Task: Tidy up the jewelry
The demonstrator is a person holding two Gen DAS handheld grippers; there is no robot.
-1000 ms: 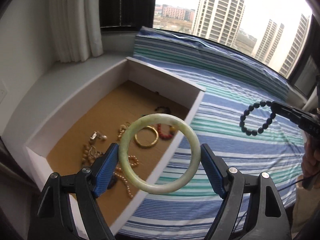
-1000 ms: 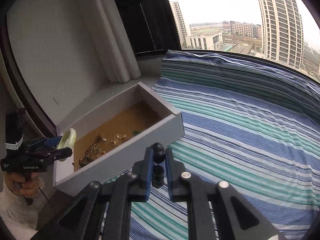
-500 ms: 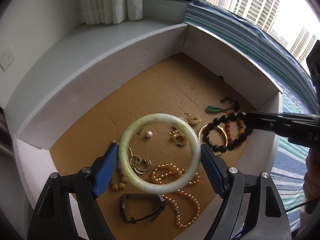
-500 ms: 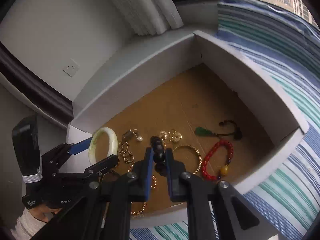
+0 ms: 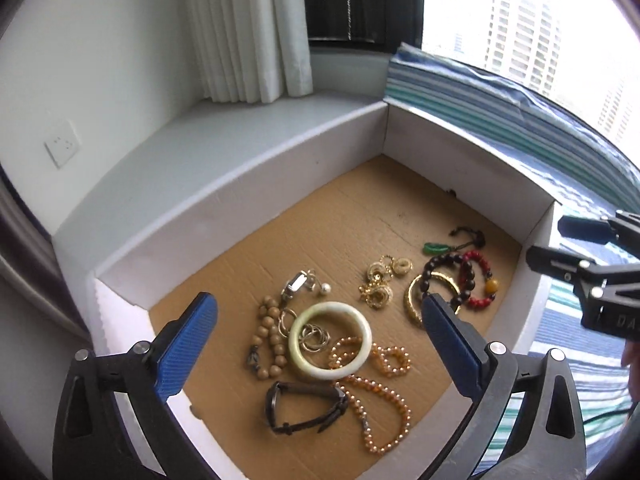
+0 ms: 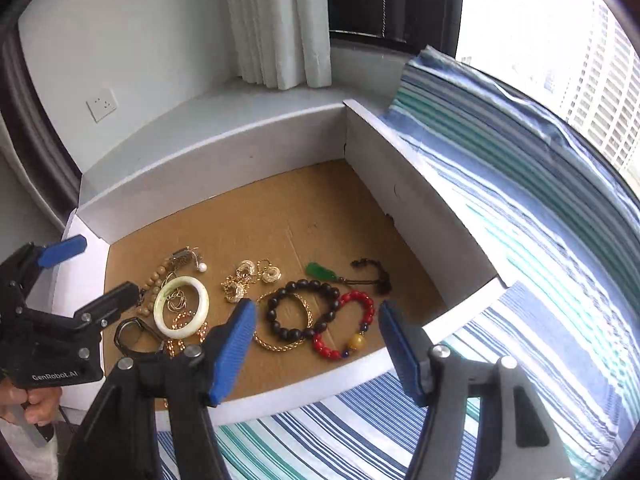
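Observation:
A white box (image 5: 248, 196) with a brown cardboard floor holds the jewelry. The pale green jade bangle (image 5: 330, 339) lies on the floor over thin rings and an orange bead string; it also shows in the right wrist view (image 6: 182, 307). The dark bead bracelet (image 6: 305, 310) lies over a gold bangle (image 6: 282, 344), next to a red bead bracelet (image 6: 348, 330). My left gripper (image 5: 320, 344) is open and empty above the box's near side. My right gripper (image 6: 316, 344) is open and empty above the box's front wall.
The box (image 6: 420, 204) also holds gold earrings (image 5: 380, 284), a green pendant on a dark cord (image 5: 438, 247), a wooden bead string (image 5: 270, 332), a dark strap (image 5: 304, 408) and a pearl (image 5: 327, 288). A striped blue-green cloth (image 6: 540, 240) lies to the right. A curtain (image 5: 256, 28) and window ledge stand behind.
Both grippers opened. The jade bangle dropped from my left gripper into the box, and the dark bead bracelet dropped from my right gripper onto the gold bangle. Both grippers drew back slightly.

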